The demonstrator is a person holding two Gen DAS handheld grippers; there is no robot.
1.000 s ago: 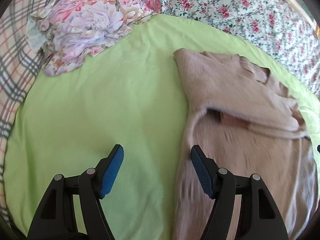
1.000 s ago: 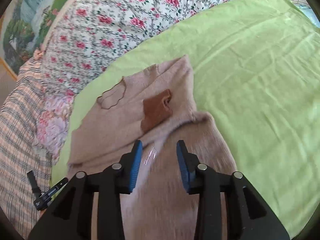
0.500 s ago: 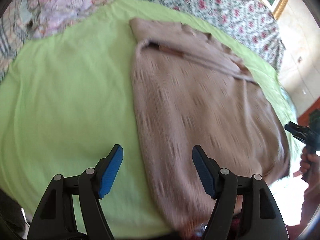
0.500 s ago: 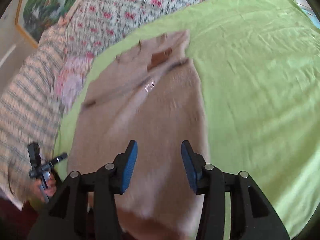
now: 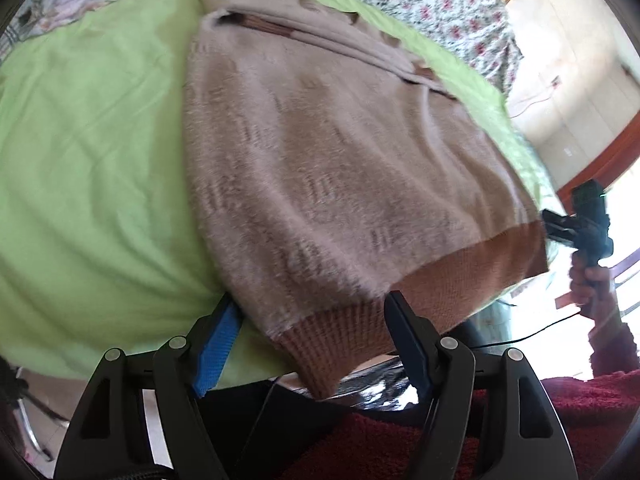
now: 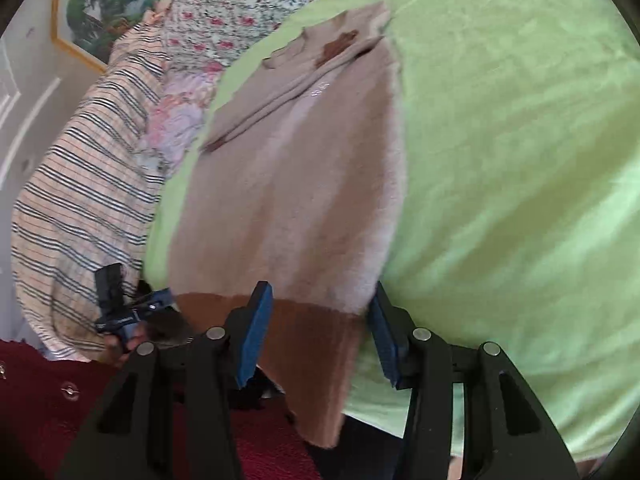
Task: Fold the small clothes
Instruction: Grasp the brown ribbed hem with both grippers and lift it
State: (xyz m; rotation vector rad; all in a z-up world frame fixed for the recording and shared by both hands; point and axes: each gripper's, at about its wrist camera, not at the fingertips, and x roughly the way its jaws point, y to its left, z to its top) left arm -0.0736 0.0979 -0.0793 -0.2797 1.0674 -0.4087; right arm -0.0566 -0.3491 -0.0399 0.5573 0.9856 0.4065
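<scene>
Over the bed edge, sweater (image 5: 340,168) hem apparently hangs unclamped.

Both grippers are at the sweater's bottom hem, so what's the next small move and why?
Probably close both on the hem corners. The sweater lies flat on the green sheet, its ribbed hem hanging over the bed edge. The left gripper and right gripper each straddle a corner, jaws open, not pinching. A grip there lets you fold it up.
</scene>
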